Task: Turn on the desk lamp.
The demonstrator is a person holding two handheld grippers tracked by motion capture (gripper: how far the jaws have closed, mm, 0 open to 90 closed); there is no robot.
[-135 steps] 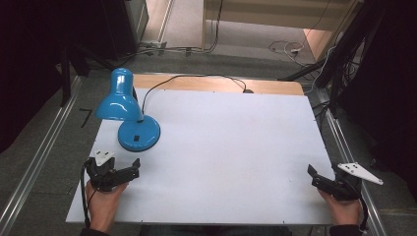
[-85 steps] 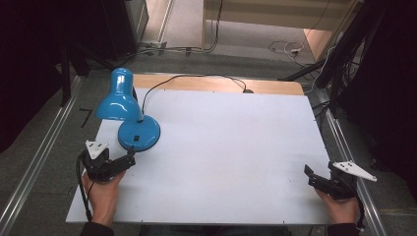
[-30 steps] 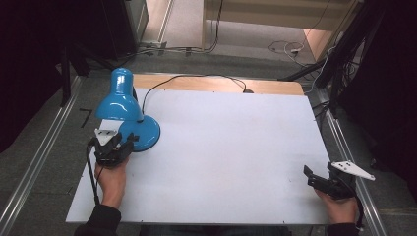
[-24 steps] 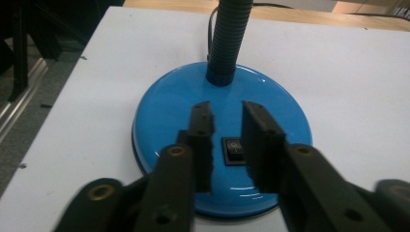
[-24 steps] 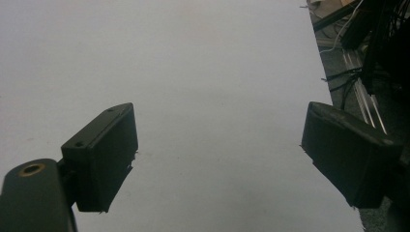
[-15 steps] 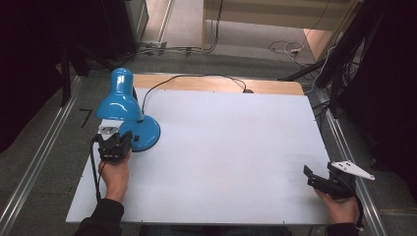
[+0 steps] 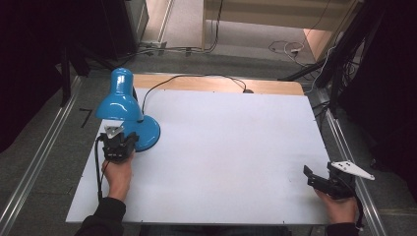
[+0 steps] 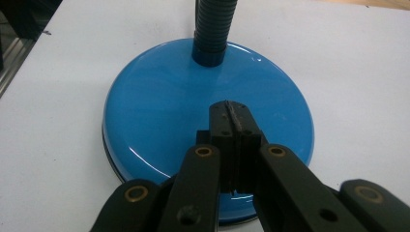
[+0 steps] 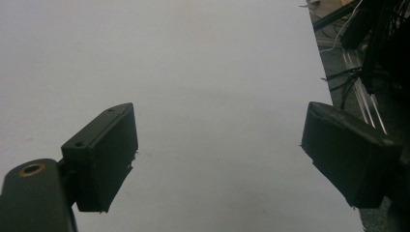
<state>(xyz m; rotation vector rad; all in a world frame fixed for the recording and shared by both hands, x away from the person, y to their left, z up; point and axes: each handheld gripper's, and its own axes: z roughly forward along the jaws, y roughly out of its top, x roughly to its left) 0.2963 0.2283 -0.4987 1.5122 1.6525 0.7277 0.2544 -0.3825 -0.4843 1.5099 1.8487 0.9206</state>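
A blue desk lamp (image 7: 119,101) stands at the table's left, with its shade over a round blue base (image 7: 147,133) (image 8: 203,130) and a black flexible neck (image 8: 212,29). My left gripper (image 7: 119,142) (image 8: 232,111) is shut with nothing between the jaws, and its tips hover over the near part of the base. Whether they touch it I cannot tell. At the front right corner my right gripper (image 7: 314,179) (image 9: 217,154) stands open over the bare white tabletop (image 9: 193,72).
The lamp's black cord (image 7: 196,78) runs along the wooden strip at the table's far edge. The white board (image 7: 231,147) lies bare between the two hands. Metal rails (image 7: 39,162) run down both sides, and cables (image 7: 290,46) lie on the floor beyond.
My left gripper has moved from the table's front left up to the lamp's base and now points at it with jaws shut. The right gripper has barely moved.
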